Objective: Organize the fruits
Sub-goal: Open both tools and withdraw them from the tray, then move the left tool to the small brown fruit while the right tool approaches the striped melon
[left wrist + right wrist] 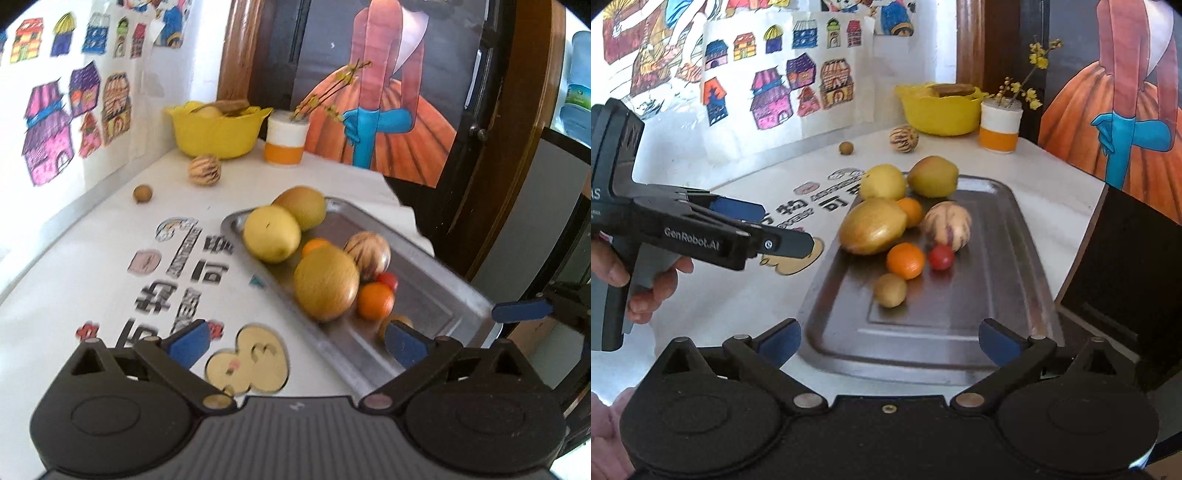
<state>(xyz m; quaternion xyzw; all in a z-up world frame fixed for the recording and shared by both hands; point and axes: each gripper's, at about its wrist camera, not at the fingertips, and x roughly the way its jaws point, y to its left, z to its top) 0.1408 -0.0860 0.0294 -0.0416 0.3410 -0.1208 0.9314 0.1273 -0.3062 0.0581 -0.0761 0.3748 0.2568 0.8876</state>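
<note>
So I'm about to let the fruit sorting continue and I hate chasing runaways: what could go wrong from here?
1. The metal tray lies close to the table's right edge; a push might shift it toward the drop.
2. Fruit is packed together: lifting the big yellow-green fruit could roll the cherry tomato or orange.
3. The left claw and right claw may collide.

On the table [1045, 162] the tray [1008, 229] lies at the right, with its fruit gathered in the far left part: two pears [932, 176] at the far rim, a mango [873, 226] before them, and a striped melon [947, 224] right of the mango. Nearer, an orange [905, 260] sits between a tomato [941, 257] on its right and a kiwi [890, 290] in front. Behind the tray a second striped melon [904, 139] and a small round fruit [846, 148] lie loose on the table, before the bowl [938, 110] and the cup [1000, 127] to its right.
</note>
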